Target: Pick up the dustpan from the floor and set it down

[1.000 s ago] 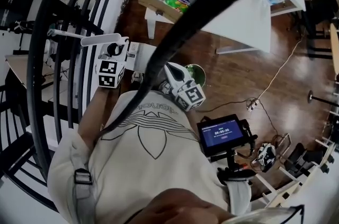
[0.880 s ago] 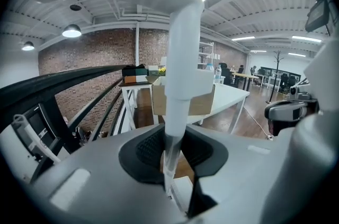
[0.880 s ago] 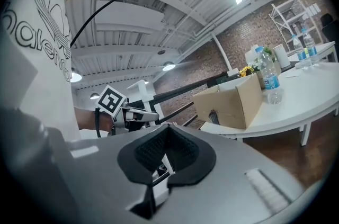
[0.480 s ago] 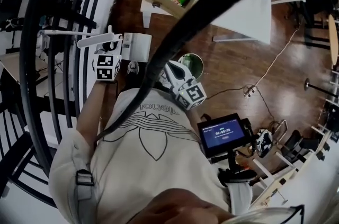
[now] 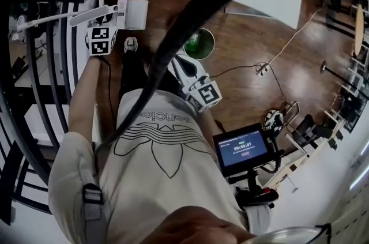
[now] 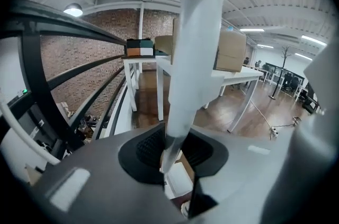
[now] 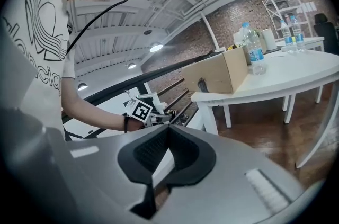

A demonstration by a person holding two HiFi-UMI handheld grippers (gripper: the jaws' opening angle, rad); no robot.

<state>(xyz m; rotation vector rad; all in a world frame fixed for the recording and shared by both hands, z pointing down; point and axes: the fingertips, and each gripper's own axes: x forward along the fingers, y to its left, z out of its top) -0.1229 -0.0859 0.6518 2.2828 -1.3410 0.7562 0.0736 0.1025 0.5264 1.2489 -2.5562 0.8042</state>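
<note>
1. The left gripper (image 5: 109,15) was pinching the white handle of the dustpan (image 5: 95,13). In the left gripper view the jaws of this gripper (image 6: 168,151) stood only narrowly apart, with their dark pads pressed on the lower end of the handle.
2. The right gripper (image 5: 183,67) had its jaws pressed together. In the right gripper view its tips (image 7: 168,130) met with nothing between them.
3. In the head view the left arm (image 5: 81,98) reached straight out toward the upper left of the frame, forearm bare, with the marker cube facing the camera. The right gripper sat near the frame's centre, just above the shirt (image 5: 155,162), and was angled up and to the left.
4. The dustpan was in the upper left of the head view, held by the left gripper in front of the black railing bars (image 5: 55,64). Its long axis ran nearly level across the frame, rising slightly to the right. A thin end pointed to the left edge and a white boxy part lay just right of the gripper.
5. In the left gripper view the dustpan (image 6: 193,59) rose from the jaws to the top of the frame, leaning slightly right.
</note>
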